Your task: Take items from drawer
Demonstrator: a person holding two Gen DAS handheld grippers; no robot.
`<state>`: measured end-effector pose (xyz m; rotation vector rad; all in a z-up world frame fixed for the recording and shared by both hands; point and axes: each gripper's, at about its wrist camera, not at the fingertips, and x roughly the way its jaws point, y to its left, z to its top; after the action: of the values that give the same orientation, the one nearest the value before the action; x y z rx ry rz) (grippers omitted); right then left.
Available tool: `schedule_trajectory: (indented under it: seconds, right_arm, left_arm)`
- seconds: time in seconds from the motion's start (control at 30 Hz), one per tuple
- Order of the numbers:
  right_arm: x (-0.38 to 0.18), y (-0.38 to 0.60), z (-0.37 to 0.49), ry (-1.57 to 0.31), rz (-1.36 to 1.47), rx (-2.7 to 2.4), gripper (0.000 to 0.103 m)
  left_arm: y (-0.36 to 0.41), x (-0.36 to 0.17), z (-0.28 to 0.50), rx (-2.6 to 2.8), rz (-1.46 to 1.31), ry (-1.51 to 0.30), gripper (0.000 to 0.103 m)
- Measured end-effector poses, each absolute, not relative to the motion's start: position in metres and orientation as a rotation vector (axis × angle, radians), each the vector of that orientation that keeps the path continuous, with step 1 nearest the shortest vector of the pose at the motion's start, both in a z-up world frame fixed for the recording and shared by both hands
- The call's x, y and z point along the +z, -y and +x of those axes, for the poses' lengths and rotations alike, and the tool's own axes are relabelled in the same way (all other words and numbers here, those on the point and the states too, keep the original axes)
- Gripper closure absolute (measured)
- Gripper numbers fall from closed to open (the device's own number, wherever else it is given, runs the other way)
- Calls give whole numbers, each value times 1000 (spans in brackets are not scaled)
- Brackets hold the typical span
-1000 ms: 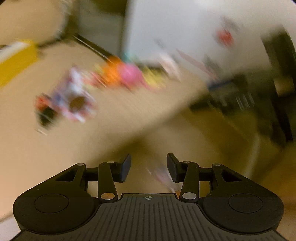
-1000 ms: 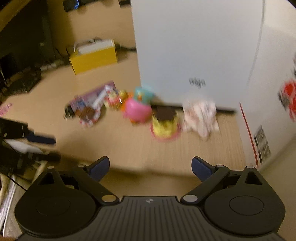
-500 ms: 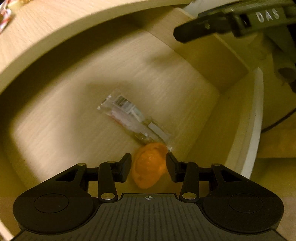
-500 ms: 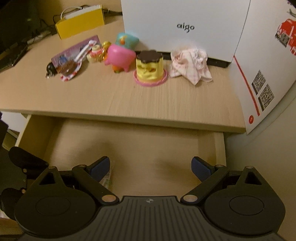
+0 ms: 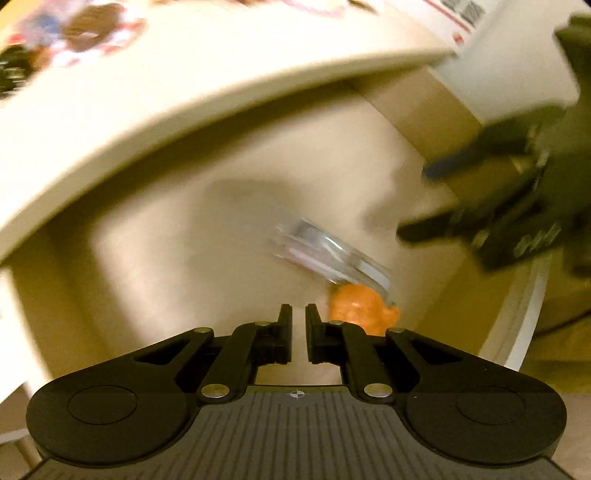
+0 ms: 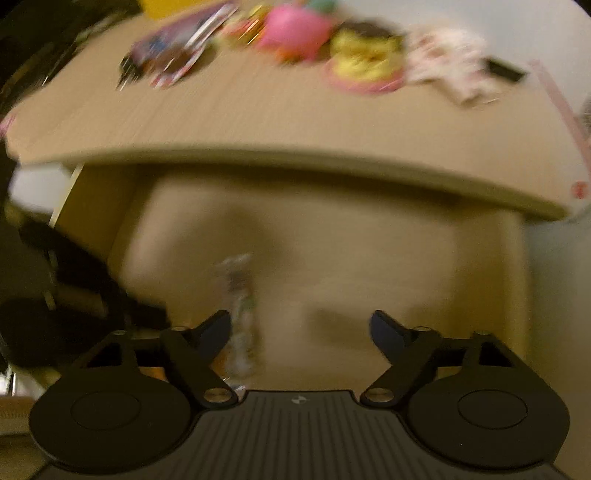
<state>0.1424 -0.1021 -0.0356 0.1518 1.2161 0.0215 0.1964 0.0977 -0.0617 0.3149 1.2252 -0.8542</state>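
Inside the open drawer [image 5: 155, 258], under the desktop [image 6: 295, 122] crowded with toys [image 6: 295, 26], the left gripper [image 5: 298, 314] is pressed together, empty; orange item [image 5: 360, 306] just right, clear packet [image 5: 328, 251] beyond. Right gripper [image 6: 300, 328] closing, packet between its jaws, untouched.

Motion smears both my views. My left tongs' linkage hides the near part of the orange toy [image 5: 360, 308]. The clear packet [image 5: 328, 254] is too blurred to read. Toys on the desk top [image 6: 295, 110] are streaks, cut off at the far edge.
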Motion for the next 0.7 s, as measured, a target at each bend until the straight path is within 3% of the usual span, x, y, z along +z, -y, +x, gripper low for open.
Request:
schedule_trajectory:
  seconds: [0.07,0.53,0.57,0.63,0.67,0.7]
  right_arm:
    - [-46,90,150,-1261,126,64,41]
    - [-79,46,181,-1460,84,252,36]
    - [-83,43,182,-1478,68,269,46]
    - [-87,33,182,-1498,29,291,53]
    - [-86,29,182,-1493,-1,308,73]
    - [-84,24,182,-1494,-22,331,85]
  left_arm:
    - [-105,-56,199,-832,287,-1208,94]
    - [-142,-41,212,-765,126,-1193,94]
    - [-144,-40,213,-757,118,-1190,94]
    - [-148,-40,215,-745,104,-1187,94]
    - [-150,-40,216,-741,99,-1188,94]
    - [-150,-41,217,-736,95,-1190,94]
